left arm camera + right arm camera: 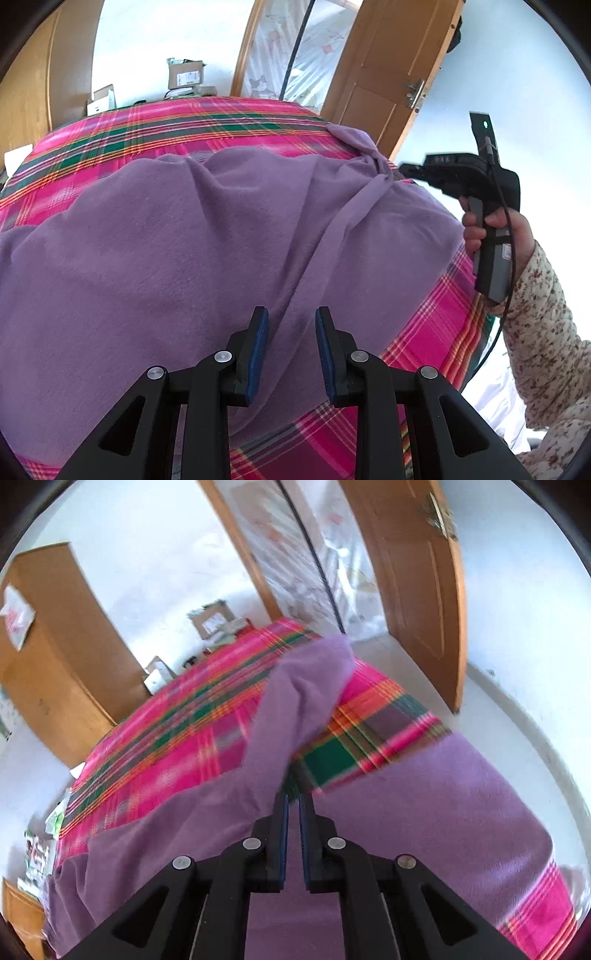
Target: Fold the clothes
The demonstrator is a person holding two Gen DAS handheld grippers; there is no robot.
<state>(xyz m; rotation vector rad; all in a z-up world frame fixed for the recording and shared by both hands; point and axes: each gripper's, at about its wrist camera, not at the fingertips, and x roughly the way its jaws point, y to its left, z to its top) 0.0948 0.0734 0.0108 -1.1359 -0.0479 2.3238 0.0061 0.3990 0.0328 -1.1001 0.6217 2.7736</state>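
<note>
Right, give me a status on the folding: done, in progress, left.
Done: the purple garment is spread over the plaid bedcover, body mostly flat but wrinkled.

In hand: the right hand-held gripper is nearly shut at the base of the sleeve; the blur hides whether it grips. The left hand-held gripper hangs open above the body.

Left: no fold shows yet, so all of them.

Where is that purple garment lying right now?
The purple garment lies spread on the pink plaid bedspread, directly ahead of the left hand-held gripper, with the wooden door beyond it.
</note>
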